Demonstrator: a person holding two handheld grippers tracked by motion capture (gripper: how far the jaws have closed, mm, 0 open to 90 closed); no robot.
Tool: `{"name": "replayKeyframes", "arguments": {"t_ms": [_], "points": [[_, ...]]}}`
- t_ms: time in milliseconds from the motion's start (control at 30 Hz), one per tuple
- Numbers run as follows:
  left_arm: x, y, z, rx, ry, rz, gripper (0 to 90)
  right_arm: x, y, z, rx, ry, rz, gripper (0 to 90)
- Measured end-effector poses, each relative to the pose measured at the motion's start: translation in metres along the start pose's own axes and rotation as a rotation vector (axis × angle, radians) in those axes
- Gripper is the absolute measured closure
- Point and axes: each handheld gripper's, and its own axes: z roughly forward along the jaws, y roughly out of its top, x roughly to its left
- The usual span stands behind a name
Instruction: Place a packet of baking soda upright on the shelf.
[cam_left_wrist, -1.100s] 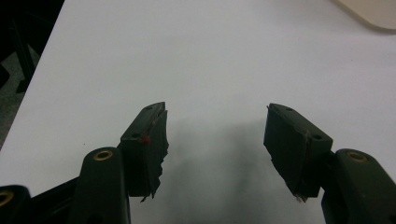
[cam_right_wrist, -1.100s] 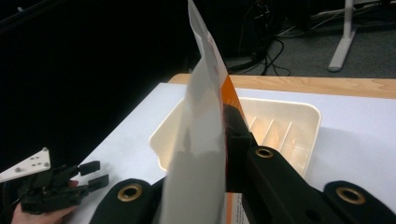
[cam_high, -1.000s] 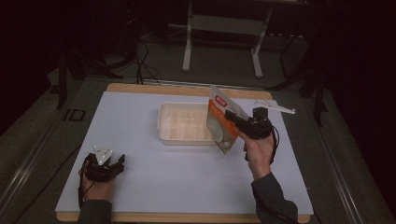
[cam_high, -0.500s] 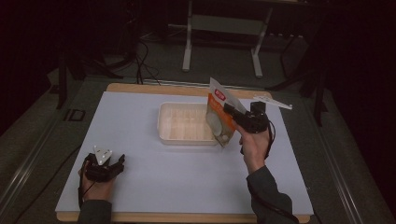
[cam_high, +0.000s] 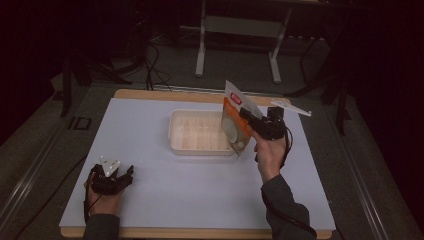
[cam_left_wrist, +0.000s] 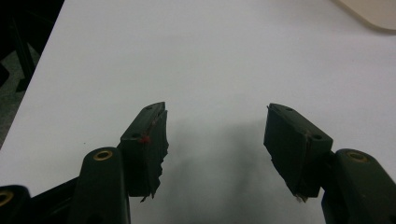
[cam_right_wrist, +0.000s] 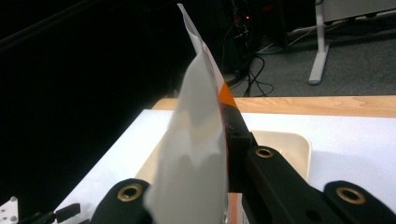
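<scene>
A wide, matte pale-blue sheet covers the wooden-edged surface (cam_high: 200, 200), smooth and flat from edge to edge. Toward its far middle sits a shallow, cream-coloured rectangular plastic tray (cam_high: 176, 131) with rounded corners; its floor is moulded into a grid of small compartments, and what lies in them cannot be told. At the tray's right end, held up off the surface, is a flat, glossy orange-and-white foil pouch (cam_high: 235, 120) with a red label near its top and a pale round picture on its face. Its long axis runs nearly upright, leaning slightly, the top edge pointing up and away from the person, the bottom corner hanging just over the tray's right rim. The right hand-held gripper (cam_high: 252, 122) is clamped on the pouch's side edge, black jaws pinching the thin film. The left hand-held gripper (cam_high: 122, 176) rests low near the front left of the surface, its jaws spread apart with nothing between them.
</scene>
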Motion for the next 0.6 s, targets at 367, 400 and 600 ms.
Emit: {"name": "replayKeyframes", "arguments": {"t_ms": [367, 400, 600], "points": [[0.000, 0.000, 0.000, 0.000, 0.001, 0.001, 39.3, -0.003, 0.002, 0.005, -0.016, -0.028, 0.007, 90.0], [0.000, 0.000, 0.000, 0.000, 0.001, 0.001, 39.3, -0.004, 0.001, 0.005, -0.018, -0.035, 0.002, 90.0], [0.000, 0.000, 0.000, -0.001, 0.001, -0.002, 39.3, -0.008, -0.001, 0.010, -0.032, -0.061, 0.001, 90.0]]}}
